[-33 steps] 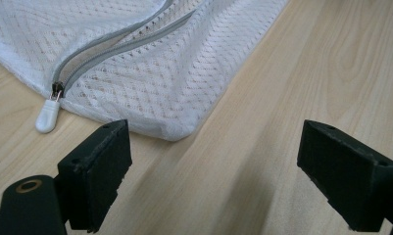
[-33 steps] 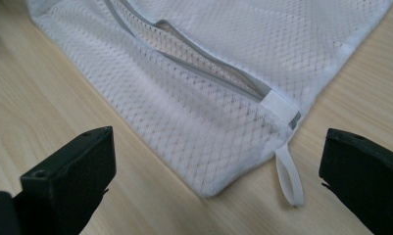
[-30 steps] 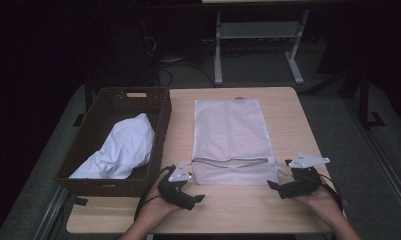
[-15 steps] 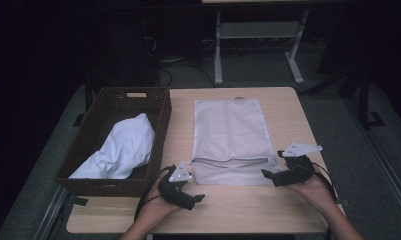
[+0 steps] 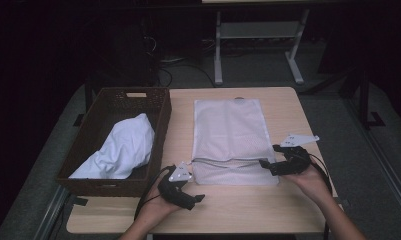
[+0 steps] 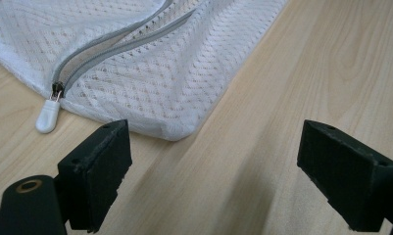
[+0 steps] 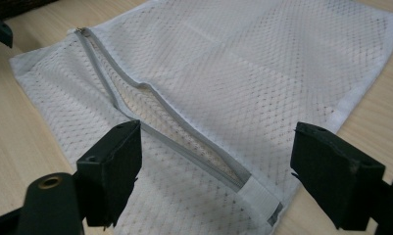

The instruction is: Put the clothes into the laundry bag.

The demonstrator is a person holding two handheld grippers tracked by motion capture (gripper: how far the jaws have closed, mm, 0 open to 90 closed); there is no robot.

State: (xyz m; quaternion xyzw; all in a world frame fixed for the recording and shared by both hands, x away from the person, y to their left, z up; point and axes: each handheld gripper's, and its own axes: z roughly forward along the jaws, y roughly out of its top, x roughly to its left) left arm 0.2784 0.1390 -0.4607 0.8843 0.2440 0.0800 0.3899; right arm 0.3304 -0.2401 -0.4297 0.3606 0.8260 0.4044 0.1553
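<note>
Basket [image 5: 160, 112]: dark woven wicker, at the table's left edge; a crumpled white cloth [image 5: 122, 147] lay inside it, soft and loosely heaped.
Left claw [image 5: 197, 198]: I held it at the near edge of the table [image 5: 288, 210], just short of the bag's near left corner; jaws stood wide, nothing between them, touching nothing.
Zip pull [image 6: 47, 116]: small white tab at the left end of the zip, lying on the wood just ahead of my left claw's left pad.
Mesh bag [image 5: 228, 127]: white laundry net, flat on the table's middle, to the right of the basket and apart from it; zip opened along most of its length, mouth gaping slightly near the near edge.
Zip tape [image 7: 184, 147]: grey, wavy, the firmest line on the bag.
Handling, my judgement: very light, limp, no stiffness; mesh would slide on the smooth wood and snag rather than break; a pinch of bare mesh would lift one layer only.
Where to hold, my judgement: the upper lip of the mouth beside the zip tape, or the stitched right end [image 7: 260, 196].
Right claw [image 5: 268, 156]: at the bag's near right corner, over the zip's right end; jaws had just been closing a little yet stood released, straddling the mesh without pressing it.
</note>
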